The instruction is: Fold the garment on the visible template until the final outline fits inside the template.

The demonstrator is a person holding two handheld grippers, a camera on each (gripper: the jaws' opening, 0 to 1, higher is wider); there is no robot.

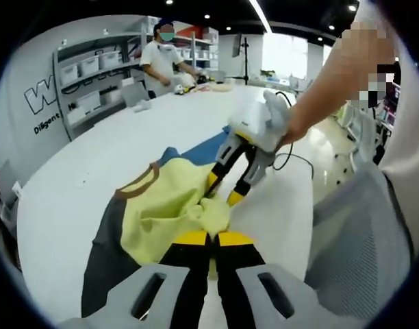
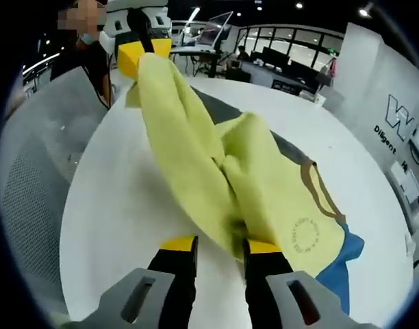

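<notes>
A yellow garment (image 1: 161,205) with a dark grey sleeve (image 1: 107,247) and a brown collar (image 1: 137,185) lies on a blue template (image 1: 202,147) on the white table (image 1: 93,157). My left gripper (image 1: 213,238) is shut on a bunched fold of yellow cloth. My right gripper (image 1: 224,190) reaches in from the right and meets the same bunch. In the right gripper view the garment (image 2: 264,185) rises as a taut ridge from my right gripper (image 2: 222,245), whose jaws hold cloth between them, up to the left gripper (image 2: 144,51). The template (image 2: 341,264) shows as a blue corner.
A person (image 1: 161,58) works at the table's far end, next to shelves with bins (image 1: 93,75). A black cable (image 1: 291,161) trails over the table. A grey mesh chair (image 1: 360,233) (image 2: 45,157) stands close beside the table edge.
</notes>
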